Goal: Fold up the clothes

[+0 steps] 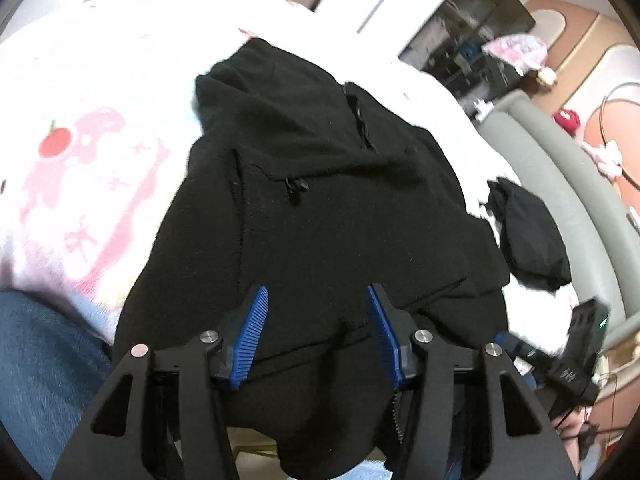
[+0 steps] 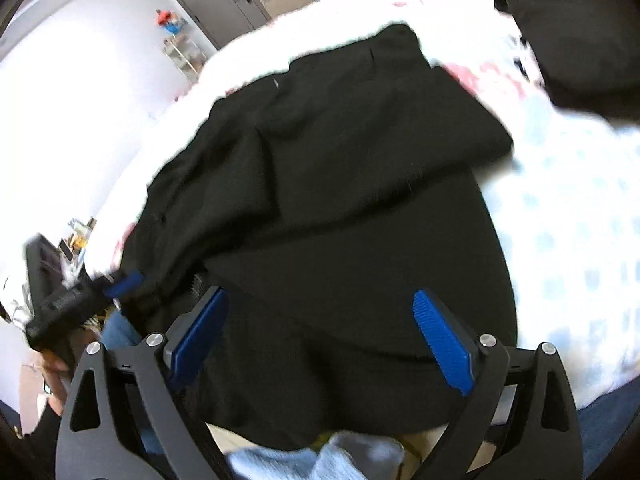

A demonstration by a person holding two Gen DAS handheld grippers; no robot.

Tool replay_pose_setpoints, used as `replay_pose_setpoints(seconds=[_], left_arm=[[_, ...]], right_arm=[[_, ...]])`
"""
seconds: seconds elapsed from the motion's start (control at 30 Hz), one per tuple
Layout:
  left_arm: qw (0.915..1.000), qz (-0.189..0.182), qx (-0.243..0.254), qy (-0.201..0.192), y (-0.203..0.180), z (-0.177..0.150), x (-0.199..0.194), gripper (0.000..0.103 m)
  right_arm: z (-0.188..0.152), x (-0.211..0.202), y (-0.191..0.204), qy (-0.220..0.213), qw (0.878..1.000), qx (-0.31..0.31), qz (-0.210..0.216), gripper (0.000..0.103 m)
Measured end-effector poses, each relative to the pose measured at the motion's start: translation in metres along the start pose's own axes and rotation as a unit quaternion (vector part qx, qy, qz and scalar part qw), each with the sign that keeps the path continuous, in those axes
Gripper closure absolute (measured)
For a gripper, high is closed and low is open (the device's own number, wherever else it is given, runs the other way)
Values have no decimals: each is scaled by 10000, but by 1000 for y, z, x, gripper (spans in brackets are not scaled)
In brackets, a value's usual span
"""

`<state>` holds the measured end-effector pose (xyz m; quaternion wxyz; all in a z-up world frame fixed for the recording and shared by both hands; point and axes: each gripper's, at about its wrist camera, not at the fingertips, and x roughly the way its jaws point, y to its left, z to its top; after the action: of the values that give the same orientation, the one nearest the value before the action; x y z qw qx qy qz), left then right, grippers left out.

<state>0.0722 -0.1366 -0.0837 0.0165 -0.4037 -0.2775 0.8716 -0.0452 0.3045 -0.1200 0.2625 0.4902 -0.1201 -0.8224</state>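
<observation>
A black fleece jacket (image 1: 320, 200) with zip pockets lies rumpled on a bed with a white and pink cover (image 1: 80, 140); its near hem hangs over the bed's edge. My left gripper (image 1: 316, 300) is open, its blue pads above the near hem, holding nothing. In the right wrist view the same jacket (image 2: 340, 200) fills the middle. My right gripper (image 2: 320, 308) is open wide over the jacket's near part. The left gripper (image 2: 120, 284) shows at the jacket's left edge in that view.
A second black garment (image 1: 528, 236) lies at the bed's right edge, also seen top right in the right wrist view (image 2: 572, 32). A grey padded bed frame (image 1: 560, 168) curves on the right. Light blue cloth (image 2: 320, 460) lies below the bed edge. Blue jeans (image 1: 40, 360) are at left.
</observation>
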Motion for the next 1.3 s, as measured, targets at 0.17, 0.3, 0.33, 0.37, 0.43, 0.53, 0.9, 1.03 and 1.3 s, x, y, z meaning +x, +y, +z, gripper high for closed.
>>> replay_pose_setpoints(seconds=[0.17, 0.3, 0.33, 0.37, 0.43, 0.53, 0.9, 1.03, 1.3], left_arm=[[9918, -881, -680, 637, 20, -7, 7, 43], [9872, -1036, -991, 695, 34, -17, 5, 43], [9896, -921, -904, 642, 33, -20, 3, 43], [9905, -863, -865, 634, 32, -22, 2, 43], [9911, -792, -838, 660, 28, -25, 2, 43], [9899, -407, -1176, 679, 37, -34, 5, 43], [9838, -194, -1382, 1122, 44, -52, 33, 43], [9789, -536, -1620, 1122, 50, -55, 37, 43], [9687, -405, -2246, 977, 73, -62, 37, 43]], right_arm=[[1, -17, -10, -349, 9980, 520, 46, 13], [-3, -38, -15, -659, 9940, 812, -317, 13], [-5, -43, -18, -700, 9928, 918, -321, 12], [-8, -46, -22, -684, 9919, 1028, -290, 10], [-17, -41, -31, -407, 9917, 1205, -165, 9], [-28, -28, -48, -47, 9865, 1627, -199, 9], [-36, -13, -49, 344, 9854, 1665, 16, 10], [-42, -6, -48, 540, 9846, 1646, 229, 10], [-52, 19, -40, 1023, 9796, 1668, 461, 10]])
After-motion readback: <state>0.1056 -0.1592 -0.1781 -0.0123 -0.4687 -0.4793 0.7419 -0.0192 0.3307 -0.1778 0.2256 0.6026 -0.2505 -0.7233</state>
